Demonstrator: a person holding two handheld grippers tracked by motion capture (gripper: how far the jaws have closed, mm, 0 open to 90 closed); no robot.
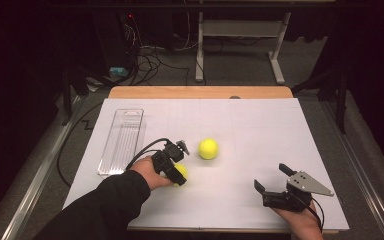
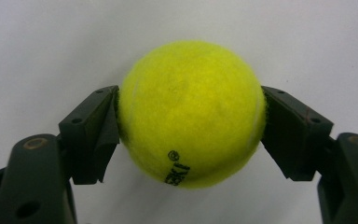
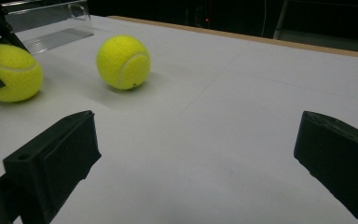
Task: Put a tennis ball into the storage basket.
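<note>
In the left gripper view we see the left gripper (image 2: 191, 116) clenched on a ball (image 2: 191, 112) — both pads press into its felt at the sides, and black lettering near its underside reads plainly here, a detail the high view is too far off to give. From above, that ball (image 1: 181, 171) sits low on the white sheet (image 1: 260, 130) at the table's near left, mostly covered by the gripper (image 1: 177, 172) and the sleeved hand behind it. A second ball (image 1: 208, 148) lies free just beyond it, and a clear tray (image 1: 122, 141) lies farther left. The right gripper (image 1: 275, 181) rests near the front right, well apart from both balls; its own view looks between wide, released jaws with nothing in them — across the sheet to the second ball (image 3: 123, 62) and the held one (image 3: 10, 72) at the left edge.
</note>
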